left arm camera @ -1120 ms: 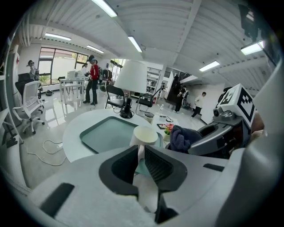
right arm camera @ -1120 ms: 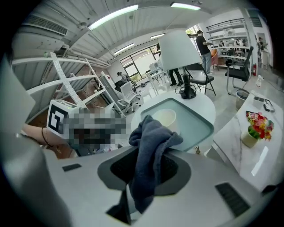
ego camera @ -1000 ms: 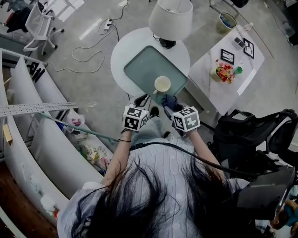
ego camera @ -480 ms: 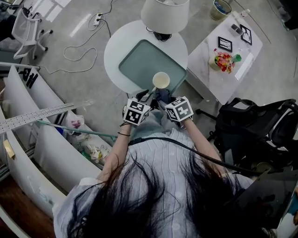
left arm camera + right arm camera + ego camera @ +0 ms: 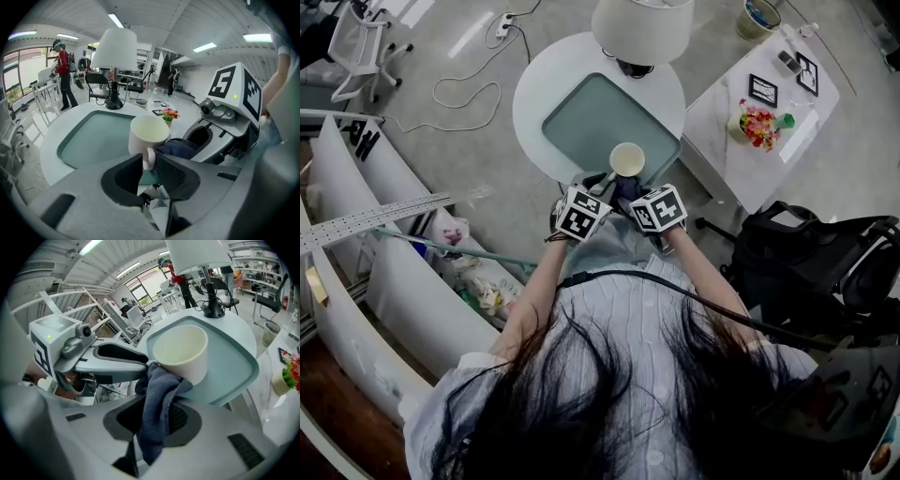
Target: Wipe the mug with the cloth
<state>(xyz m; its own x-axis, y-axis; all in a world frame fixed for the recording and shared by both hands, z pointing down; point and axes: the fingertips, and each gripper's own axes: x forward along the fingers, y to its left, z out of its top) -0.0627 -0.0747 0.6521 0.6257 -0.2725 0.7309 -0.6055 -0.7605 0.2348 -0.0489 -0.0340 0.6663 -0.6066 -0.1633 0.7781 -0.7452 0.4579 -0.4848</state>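
Standing over a round white table [image 5: 530,94] w/ both forearms pushed out fwd and angled inward, putting left gripper [image 5: 602,185] and right gripper [image 5: 630,194] side by side, marker cubes nearly touching. Left forearm bare, running up from lower left. Right one coming in from lower right w/ a black cable draped across the shirt behind it.

Left gripper view: jaws clamped on the handle of the cream mug [image 5: 149,133], mouth facing up. Right gripper view: jaws pinched tight on a dark blue cloth [image 5: 157,394], top of it bunched and pressed vs the mug's side just under the rim, loose end hanging down btwn the jaws. Mug parked at the near edge of the teal tray [image 5: 591,117] on that table, right btwn the two grippers. White lamp [image 5: 642,28] at the tray's far side.

Hard-to-see stuff:
- Hands pretty much buried under the cubes from the head view, jaws too.
- Can't tell about the mug's base, touching the tray or lifted, blocked in every view.
- Part of the handle tucked behind the left jaw.
- Cloth's lower tip cut off behind the gripper body.
- Bottom half of the head view mostly dark hair, so upper arms + shoulders only partly showing.
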